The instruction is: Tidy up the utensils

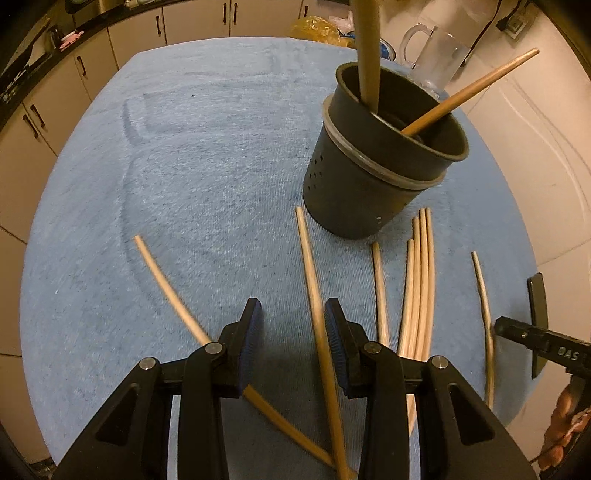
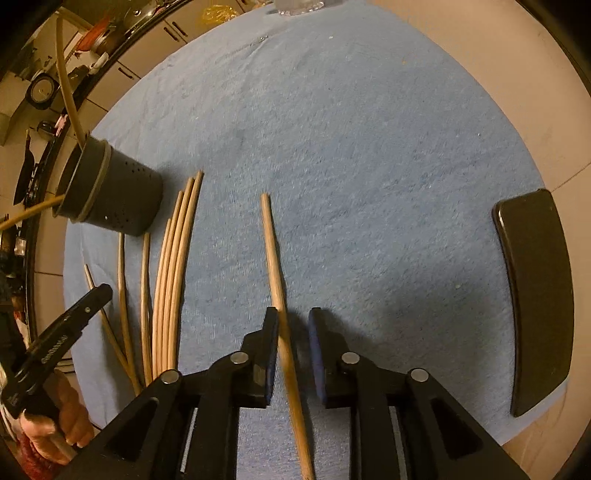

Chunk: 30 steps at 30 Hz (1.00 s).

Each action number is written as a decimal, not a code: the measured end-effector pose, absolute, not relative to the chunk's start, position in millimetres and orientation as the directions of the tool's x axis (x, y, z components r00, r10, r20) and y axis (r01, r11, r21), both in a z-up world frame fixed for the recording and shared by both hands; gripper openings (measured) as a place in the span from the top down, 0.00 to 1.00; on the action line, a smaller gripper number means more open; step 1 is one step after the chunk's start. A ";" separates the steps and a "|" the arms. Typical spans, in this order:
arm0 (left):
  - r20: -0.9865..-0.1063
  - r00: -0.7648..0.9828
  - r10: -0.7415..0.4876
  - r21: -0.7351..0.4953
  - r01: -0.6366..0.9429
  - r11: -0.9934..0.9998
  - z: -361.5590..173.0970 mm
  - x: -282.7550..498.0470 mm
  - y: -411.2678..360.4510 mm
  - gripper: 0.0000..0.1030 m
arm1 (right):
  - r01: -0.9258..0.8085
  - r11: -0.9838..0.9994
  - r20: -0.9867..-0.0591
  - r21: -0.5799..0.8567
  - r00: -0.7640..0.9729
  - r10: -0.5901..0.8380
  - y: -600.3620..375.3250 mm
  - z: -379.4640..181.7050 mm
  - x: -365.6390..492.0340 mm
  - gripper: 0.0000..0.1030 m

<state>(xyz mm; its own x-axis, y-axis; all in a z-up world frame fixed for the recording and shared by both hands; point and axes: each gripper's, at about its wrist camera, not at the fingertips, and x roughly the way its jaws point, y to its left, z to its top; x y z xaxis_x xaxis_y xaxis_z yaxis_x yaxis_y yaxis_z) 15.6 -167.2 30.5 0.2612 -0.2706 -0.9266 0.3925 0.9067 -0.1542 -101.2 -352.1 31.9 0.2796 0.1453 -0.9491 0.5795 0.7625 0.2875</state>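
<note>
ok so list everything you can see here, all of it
chopsticks, loose: eight, pale wood, lying on the towel, four bunched together
chopsticks, stowed: two, tan, standing in the holder
utensil holder: one, dark grey, perforated, upright on the towel
towel: one, blue, covering the table
glass mug: one, clear, behind the holder
flat slab: one, black, towel's edge
bag: one, yellow, far edge
left gripper: black, open, a loose chopstick between its jaws
right gripper: black, open, a chopstick between its jaws

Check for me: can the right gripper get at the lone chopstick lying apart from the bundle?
Probably yes. The chopstick already lies between the right gripper's open jaws, with only bare blue towel around it.
</note>
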 end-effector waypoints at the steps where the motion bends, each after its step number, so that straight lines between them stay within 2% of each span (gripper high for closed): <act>1: -0.928 0.261 -0.265 -0.149 0.391 0.908 28.6 17.9 -168.9 0.67 | 0.580 0.762 -0.949 0.288 0.282 0.144 -349.8 34.8 -102.5 0.79; 4: -0.931 0.246 -0.270 -0.162 0.384 0.909 24.3 21.8 -172.3 0.72 | 0.580 0.760 -0.947 0.292 0.286 0.146 -353.2 34.3 -95.6 0.76; 12: -0.933 0.254 -0.256 -0.139 0.402 0.905 23.8 27.1 -184.4 0.72 | 0.573 0.767 -0.948 0.289 0.281 0.147 -356.3 30.5 -69.5 0.73; 14: -0.934 0.265 -0.238 -0.114 0.411 0.905 23.9 24.9 -186.7 0.91 | 0.570 0.774 -0.953 0.276 0.269 0.141 -355.6 26.2 -61.7 0.73; 16: -0.933 0.265 -0.244 -0.120 0.411 0.904 24.5 22.6 -185.6 0.92 | 0.560 0.785 -0.956 0.267 0.254 0.144 -351.3 20.5 -54.8 0.73; 17: -0.932 0.263 -0.250 -0.128 0.407 0.904 24.7 21.3 -183.6 0.93 | 0.553 0.792 -0.957 0.258 0.257 0.133 -349.5 20.7 -53.3 0.74; 18: -0.931 0.259 -0.256 -0.138 0.400 0.906 25.2 19.8 -179.8 0.93 | 0.543 0.804 -0.961 0.242 0.251 0.120 -347.7 21.2 -52.1 0.85; 19: -0.930 0.254 -0.265 -0.149 0.397 0.906 25.9 18.5 -177.3 0.94 | 0.531 0.816 -0.964 0.227 0.242 0.111 -345.4 20.4 -50.8 0.92; 24: -0.910 0.277 -0.309 -0.184 0.398 0.899 40.4 6.6 -164.9 0.94 | 0.528 0.807 -0.949 0.264 0.293 0.118 -343.7 32.6 -59.1 0.93; 30: -0.867 0.339 -0.364 -0.217 0.402 0.890 78.4 -11.6 -144.7 0.94 | 0.477 0.814 -0.888 0.331 0.450 0.098 -331.0 81.9 -76.1 0.93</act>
<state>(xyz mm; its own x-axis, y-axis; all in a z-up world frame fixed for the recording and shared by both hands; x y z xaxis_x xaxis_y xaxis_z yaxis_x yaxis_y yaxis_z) -11.6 -144.7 78.4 0.3394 -0.3642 -0.8673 0.4015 0.8899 -0.2165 -76.1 -331.0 81.9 0.4497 0.0980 -0.8878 0.4765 0.8143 0.3313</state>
